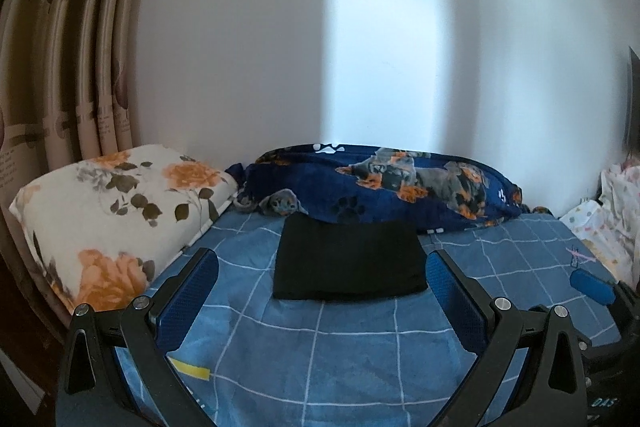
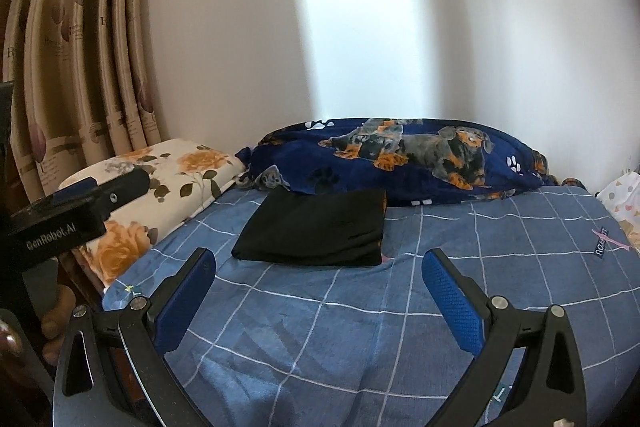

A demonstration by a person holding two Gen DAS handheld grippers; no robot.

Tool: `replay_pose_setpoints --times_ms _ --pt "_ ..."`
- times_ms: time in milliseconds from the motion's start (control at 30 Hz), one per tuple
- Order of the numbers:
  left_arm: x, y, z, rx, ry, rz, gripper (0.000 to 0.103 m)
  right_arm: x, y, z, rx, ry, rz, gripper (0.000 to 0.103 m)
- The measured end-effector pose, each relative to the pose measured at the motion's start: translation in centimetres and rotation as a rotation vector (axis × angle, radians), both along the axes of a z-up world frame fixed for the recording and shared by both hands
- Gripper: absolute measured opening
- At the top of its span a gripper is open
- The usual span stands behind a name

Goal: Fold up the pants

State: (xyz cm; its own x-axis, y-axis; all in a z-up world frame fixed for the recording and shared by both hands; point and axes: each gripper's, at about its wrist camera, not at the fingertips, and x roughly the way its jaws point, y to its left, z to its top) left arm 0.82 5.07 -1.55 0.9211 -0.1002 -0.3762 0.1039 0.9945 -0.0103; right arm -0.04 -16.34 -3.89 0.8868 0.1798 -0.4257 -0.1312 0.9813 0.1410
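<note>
The black pants (image 1: 349, 259) lie folded into a flat rectangle on the blue checked bed sheet (image 1: 340, 355), near the far side of the bed. They also show in the right wrist view (image 2: 316, 233). My left gripper (image 1: 322, 267) is open and empty, held above the sheet just short of the pants. My right gripper (image 2: 320, 267) is open and empty, also short of the pants. The right gripper's blue finger (image 1: 591, 286) shows at the right edge of the left wrist view. The left gripper's body (image 2: 76, 211) shows at the left of the right wrist view.
A floral pillow (image 1: 116, 215) lies at the left of the bed. A navy blanket with dog prints (image 1: 392, 187) is bunched along the white wall behind the pants. Beige curtains (image 1: 68, 67) hang at the left. Pale patterned fabric (image 1: 612, 219) lies at the right edge.
</note>
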Motion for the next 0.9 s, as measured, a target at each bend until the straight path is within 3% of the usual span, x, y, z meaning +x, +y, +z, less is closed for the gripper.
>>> replay_pose_setpoints --times_ms 900 --pt "1.8 -1.4 -3.5 0.027 0.121 -0.017 0.103 1.1 -0.2 -2.0 0.012 0.066 0.004 0.103"
